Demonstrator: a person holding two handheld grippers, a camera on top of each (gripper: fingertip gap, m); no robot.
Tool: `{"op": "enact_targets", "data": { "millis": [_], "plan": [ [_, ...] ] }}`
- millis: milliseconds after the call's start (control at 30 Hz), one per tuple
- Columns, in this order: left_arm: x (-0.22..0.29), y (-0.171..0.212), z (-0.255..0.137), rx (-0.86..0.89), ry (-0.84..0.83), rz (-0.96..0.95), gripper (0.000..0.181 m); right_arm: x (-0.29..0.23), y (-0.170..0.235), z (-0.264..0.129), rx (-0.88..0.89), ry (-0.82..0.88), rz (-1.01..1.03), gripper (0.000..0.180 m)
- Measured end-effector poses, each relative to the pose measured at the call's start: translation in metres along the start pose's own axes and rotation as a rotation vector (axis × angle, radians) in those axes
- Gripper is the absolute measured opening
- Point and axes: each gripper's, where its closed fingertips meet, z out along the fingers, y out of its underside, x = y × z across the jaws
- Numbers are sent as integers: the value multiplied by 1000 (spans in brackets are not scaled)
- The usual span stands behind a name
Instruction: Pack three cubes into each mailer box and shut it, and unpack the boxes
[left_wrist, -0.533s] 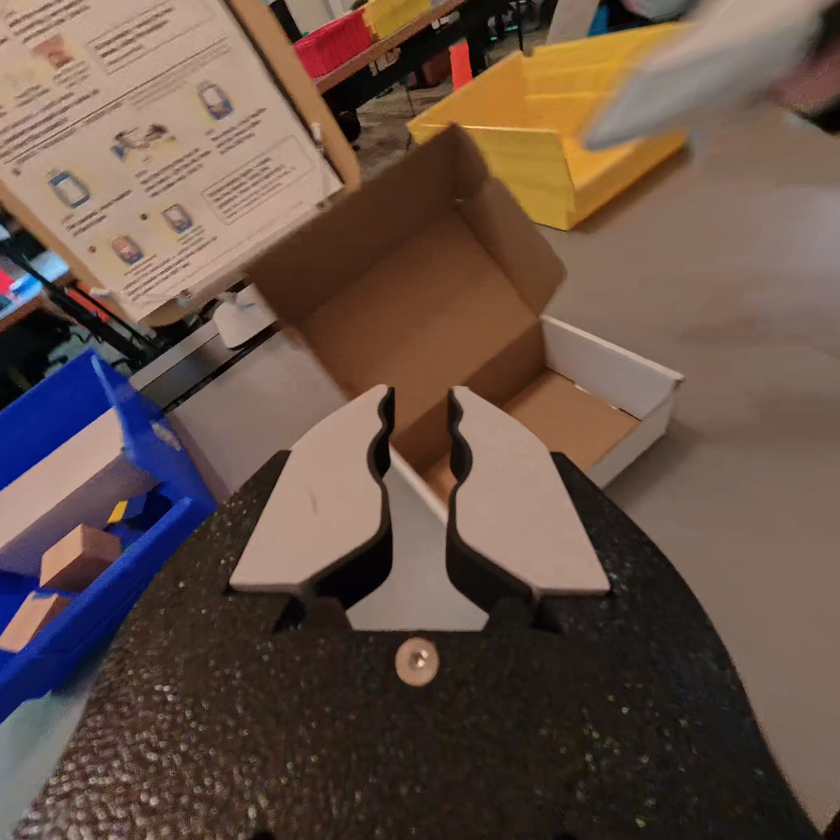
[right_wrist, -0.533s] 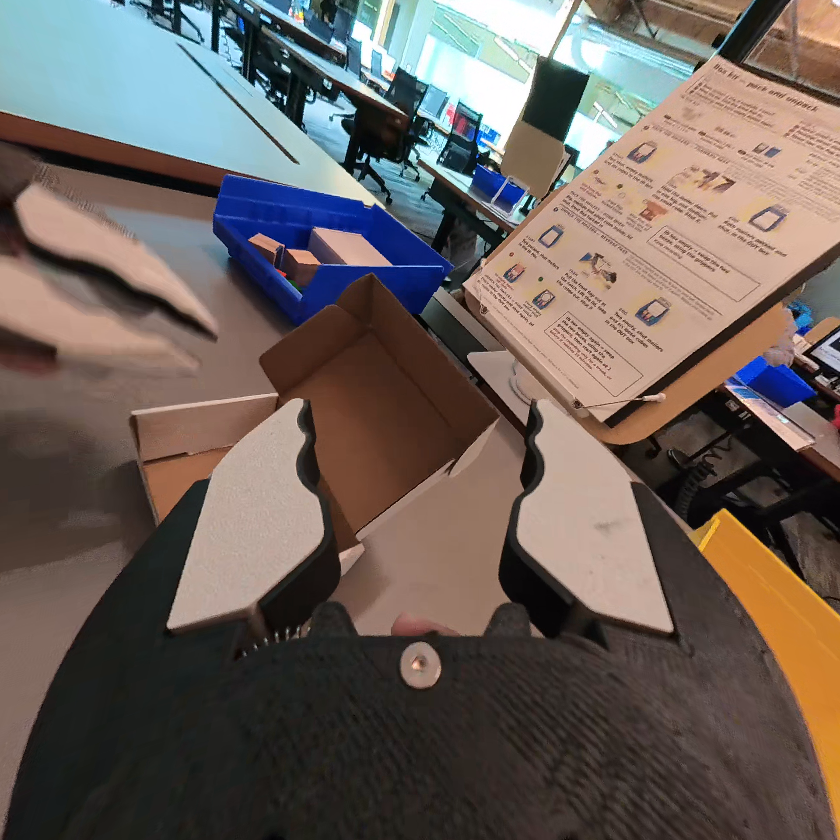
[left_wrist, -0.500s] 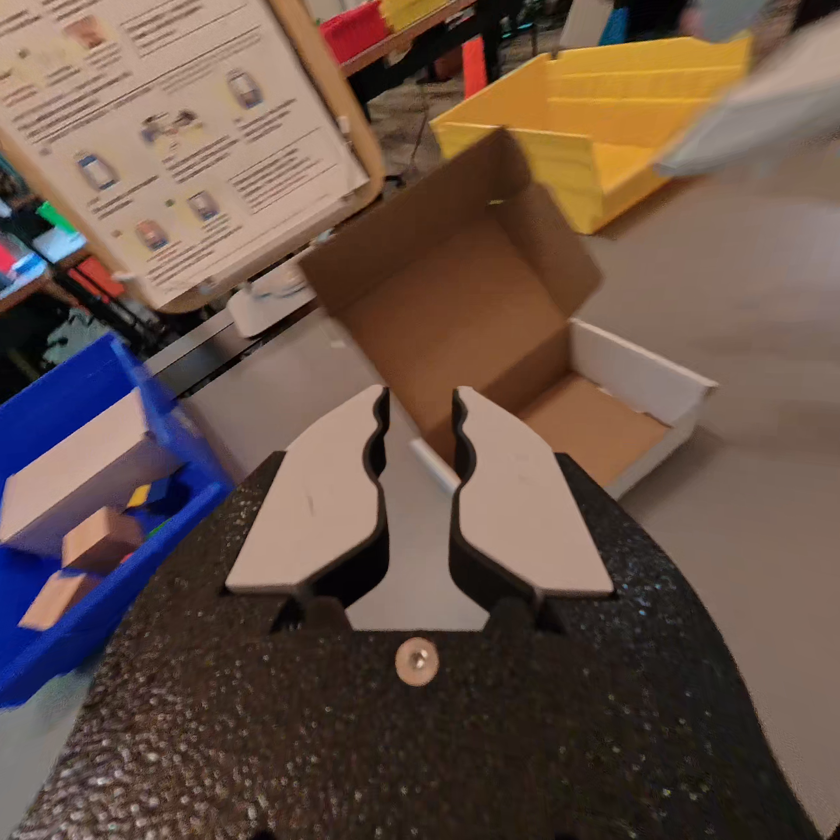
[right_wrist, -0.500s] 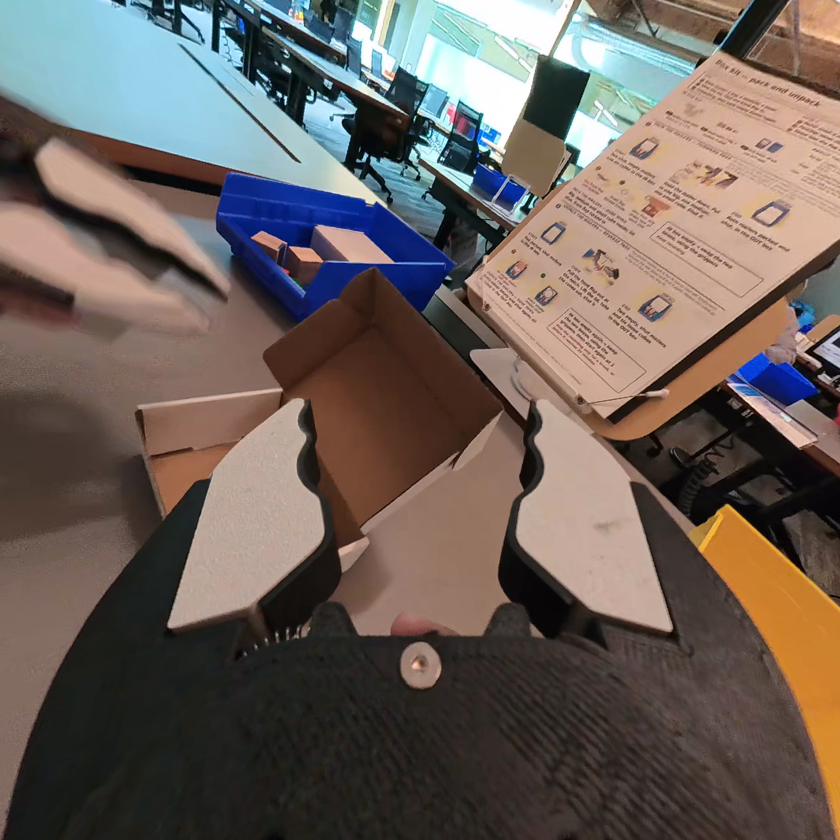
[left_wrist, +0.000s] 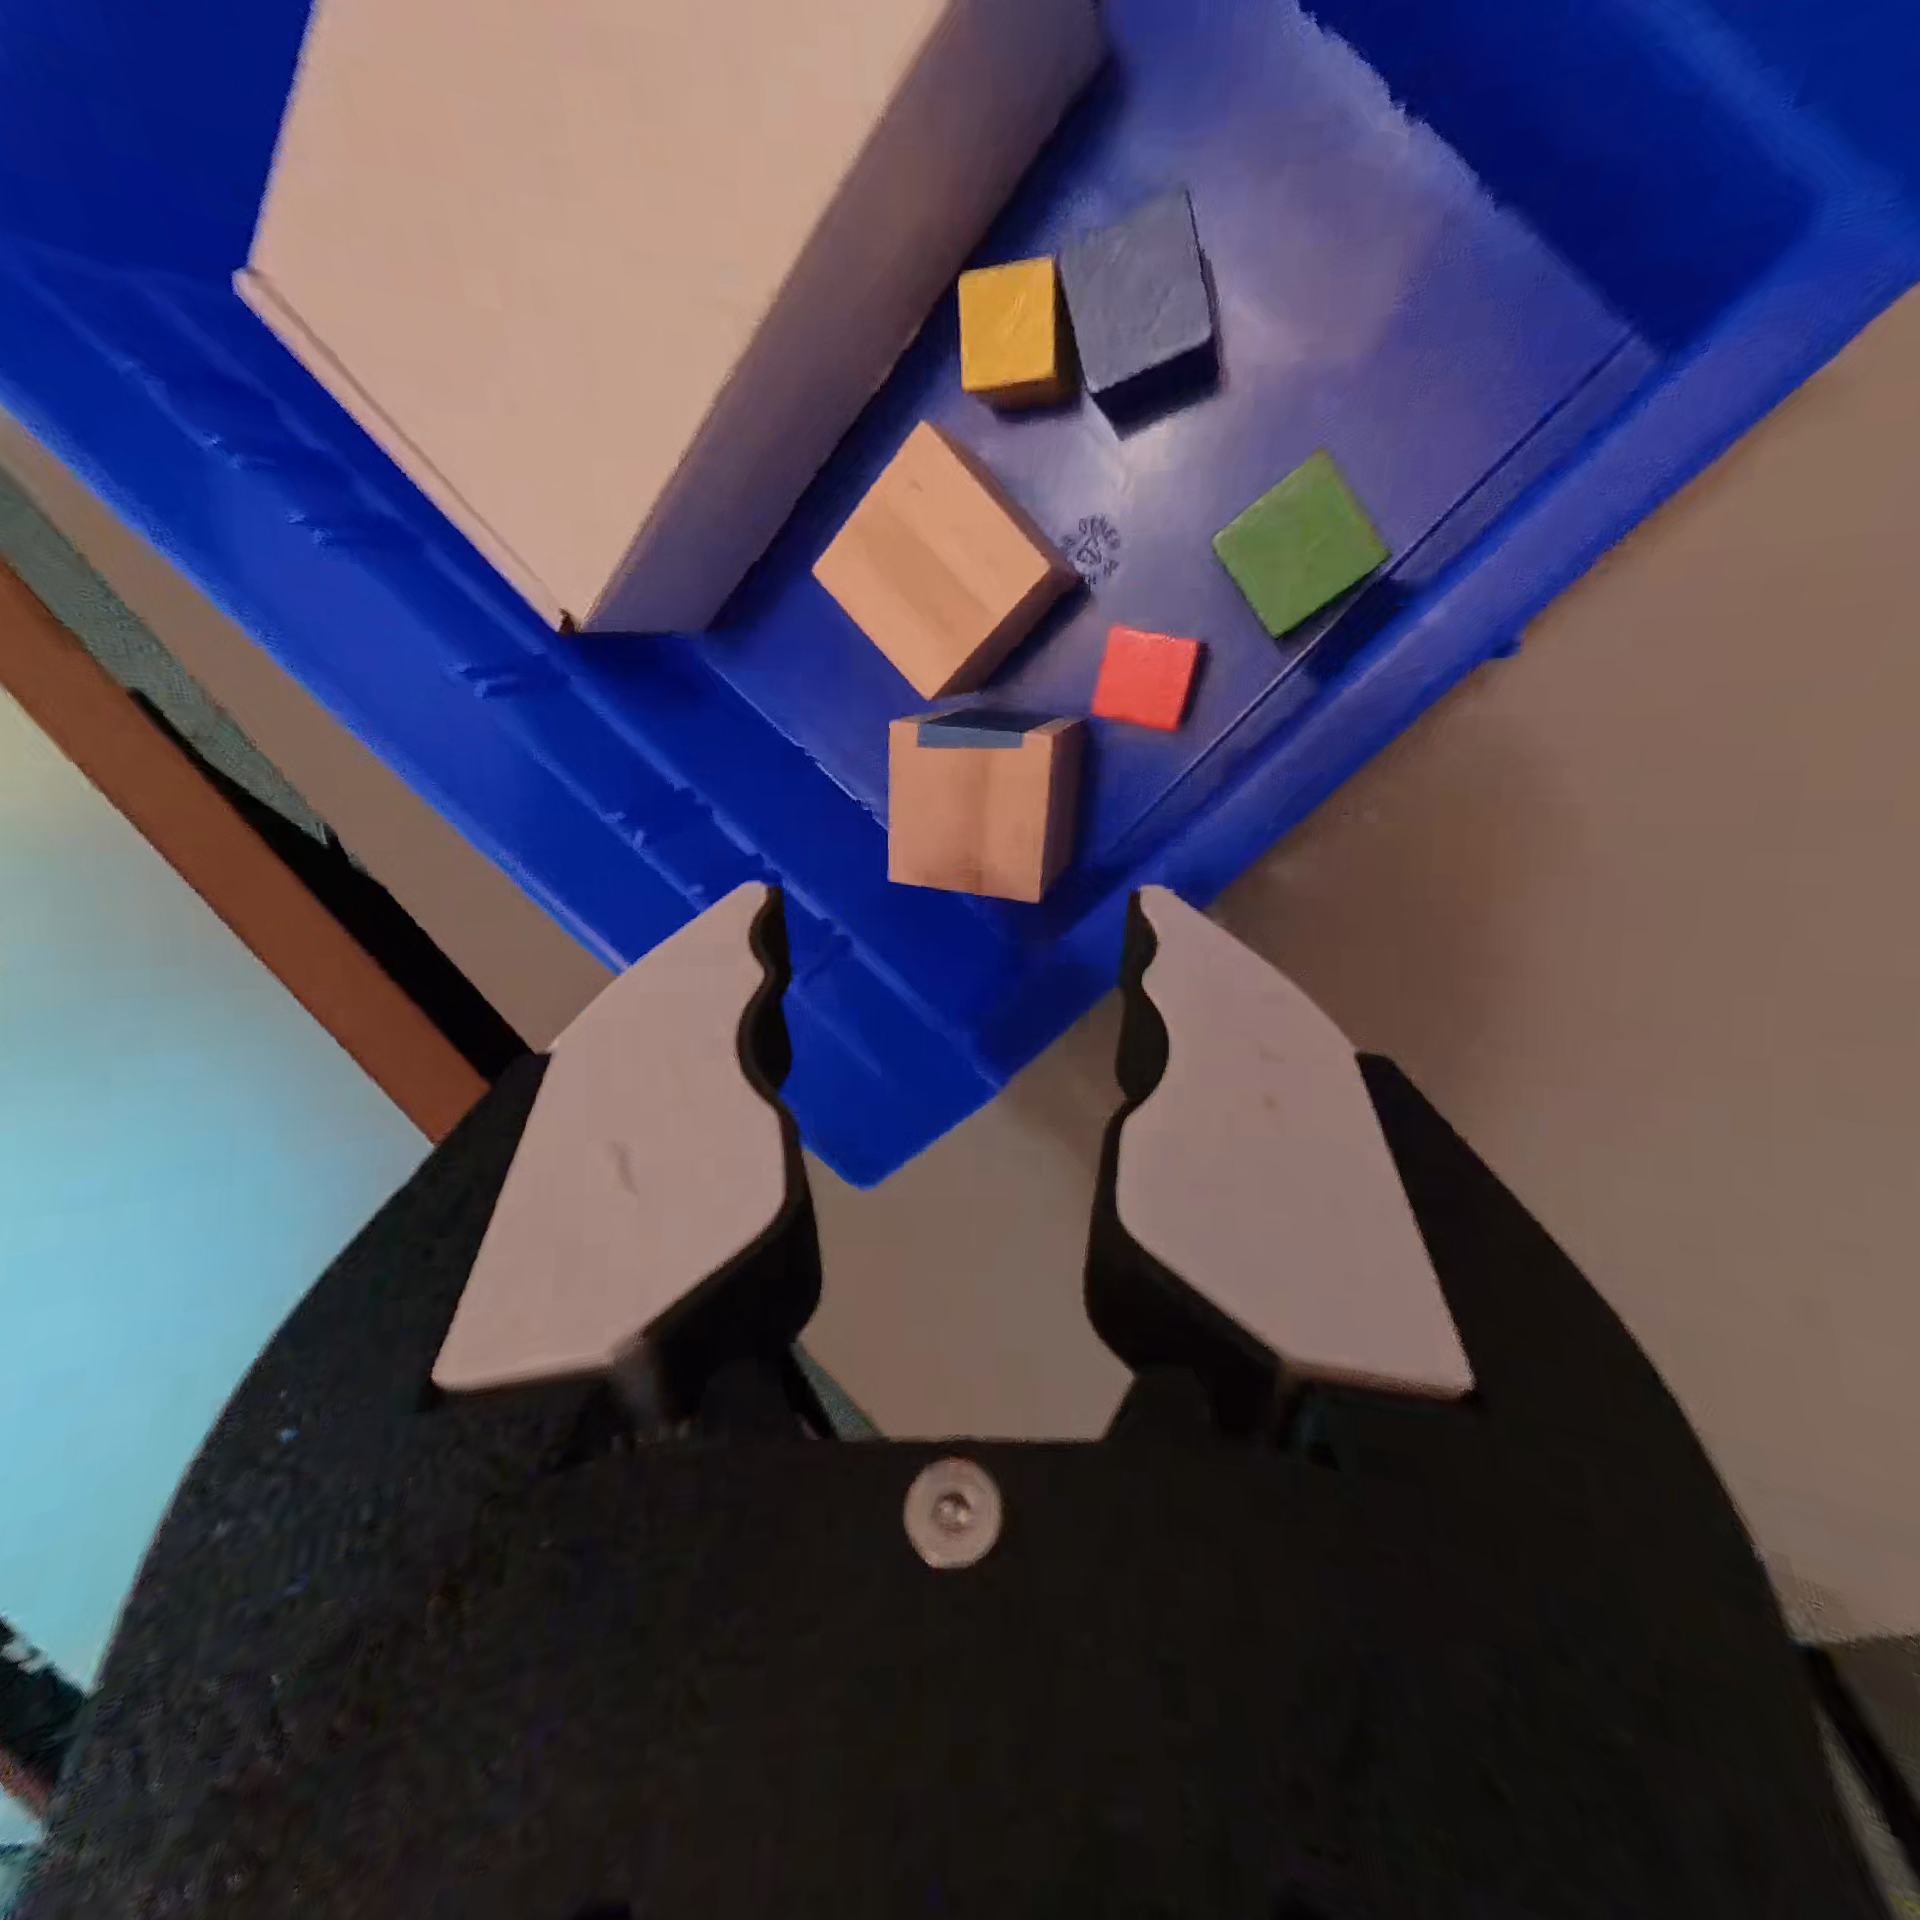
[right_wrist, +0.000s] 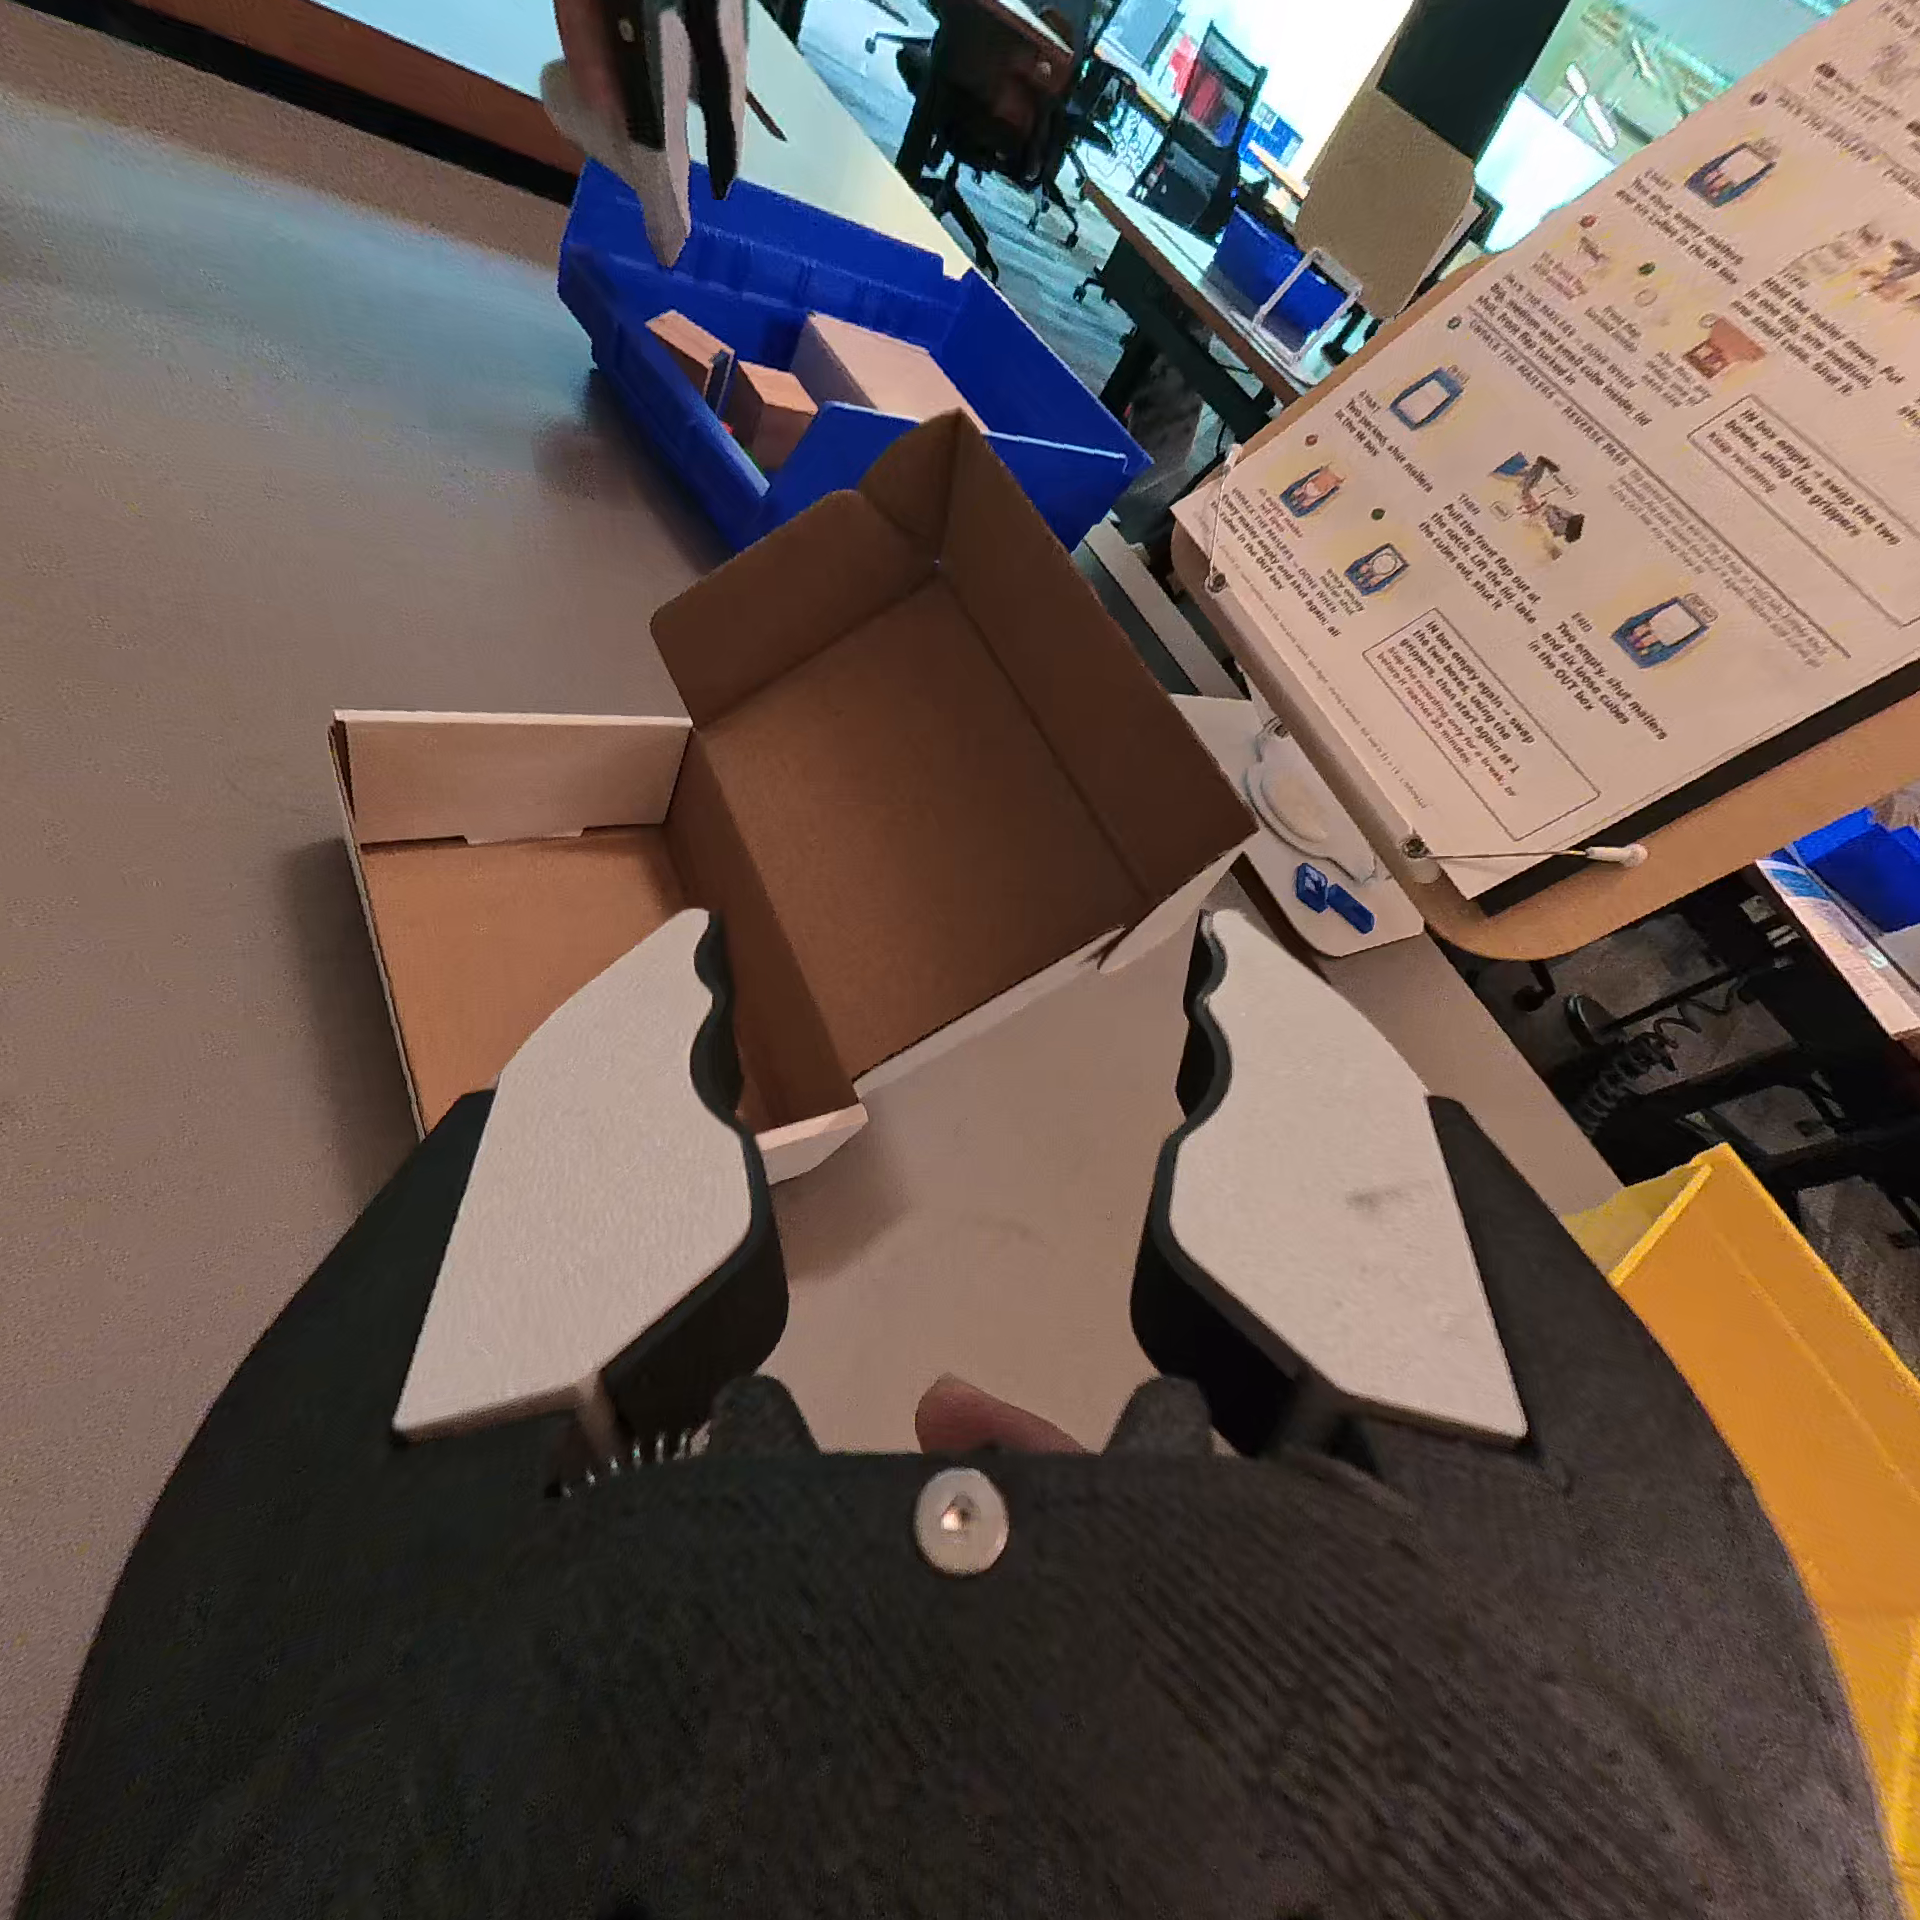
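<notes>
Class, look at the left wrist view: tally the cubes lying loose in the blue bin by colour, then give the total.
Plain wood cubes: 2
Yellow cube: 1
Dark blue cube: 1
Green cube: 1
Red cube: 1
Total: 6

cubes 6 | mailer boxes 2 | bins 2

The bin is bright blue; inside it lie a pale tan closed box, two plain wooden cubes, and small cubes in yellow, dark blue, green and red. The open mailer is brown inside, white outside. Both grippers have grey fingers on speckled black bodies. The table is grey-beige. A second bin is yellow.
</notes>
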Motion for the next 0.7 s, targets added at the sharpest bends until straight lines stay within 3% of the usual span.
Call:
{"op": "enact_targets", "data": {
  "millis": [33,233,500,600,700],
  "plan": [
    [-1,0,5,-22,14,32,62,1,1,0,-2,-1,4,83],
    [-5,-3,31,-157,66,155,62,0,7,1,0,-23,24,83],
    [-7,-5,60,-268,125,154,62,-6,22,5,-31,-60,28,83],
    [0,0,70,-312,145,168,45,-6,22,3,-28,-57,35,83],
    [-6,-5,67,-301,81,176,44,-4,17,0,-13,-38,1,82]
  ]
}}
